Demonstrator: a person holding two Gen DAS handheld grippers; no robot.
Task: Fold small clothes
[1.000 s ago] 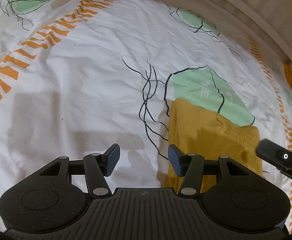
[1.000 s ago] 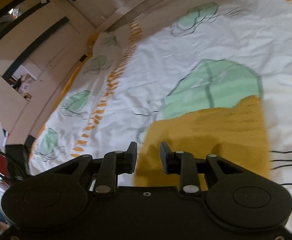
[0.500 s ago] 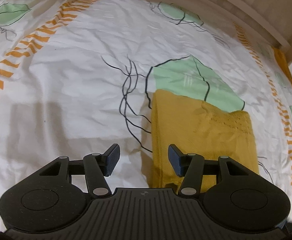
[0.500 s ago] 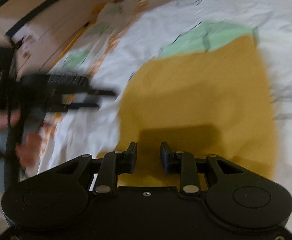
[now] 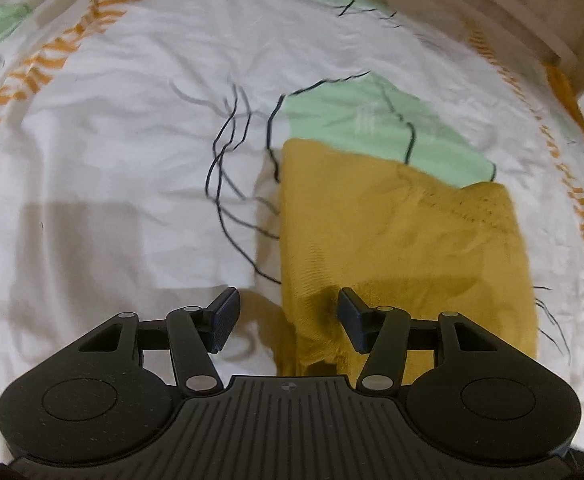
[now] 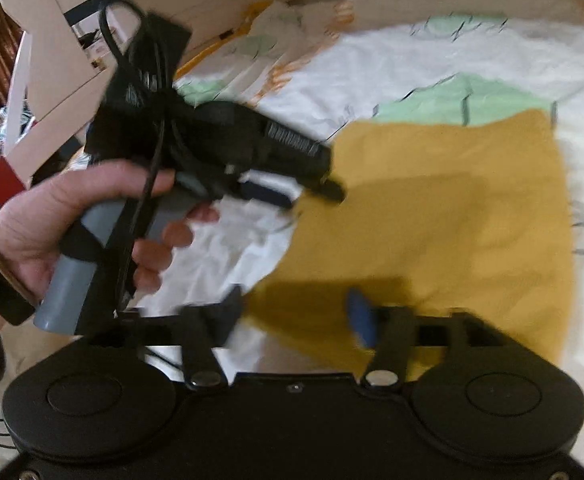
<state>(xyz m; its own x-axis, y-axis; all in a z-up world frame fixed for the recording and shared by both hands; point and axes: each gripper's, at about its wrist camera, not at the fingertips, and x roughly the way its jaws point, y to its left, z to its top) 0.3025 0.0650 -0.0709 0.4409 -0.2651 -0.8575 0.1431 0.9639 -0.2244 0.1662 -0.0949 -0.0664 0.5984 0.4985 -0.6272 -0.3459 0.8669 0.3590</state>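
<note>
A folded mustard-yellow knit garment (image 5: 392, 240) lies flat on the white patterned bedsheet (image 5: 111, 160). My left gripper (image 5: 287, 316) is open, its jaws straddling the garment's near left corner, which bunches up between them. In the right wrist view the garment (image 6: 452, 208) fills the middle. My right gripper (image 6: 296, 316) is open, low over the garment's near edge, and blurred. The left gripper also shows in the right wrist view (image 6: 312, 192), held in a hand, its tips at the garment's left edge.
The sheet has green leaf shapes (image 5: 372, 120), black lines and orange striped bands (image 5: 51, 56). A wooden bed frame (image 5: 532, 20) runs along the far edge. Furniture and a red object (image 6: 3, 176) stand off the bed at the left.
The left gripper has moved right and forward to the garment's near left corner. The right gripper has opened wider and swung left, bringing the hand-held left gripper into its view.
</note>
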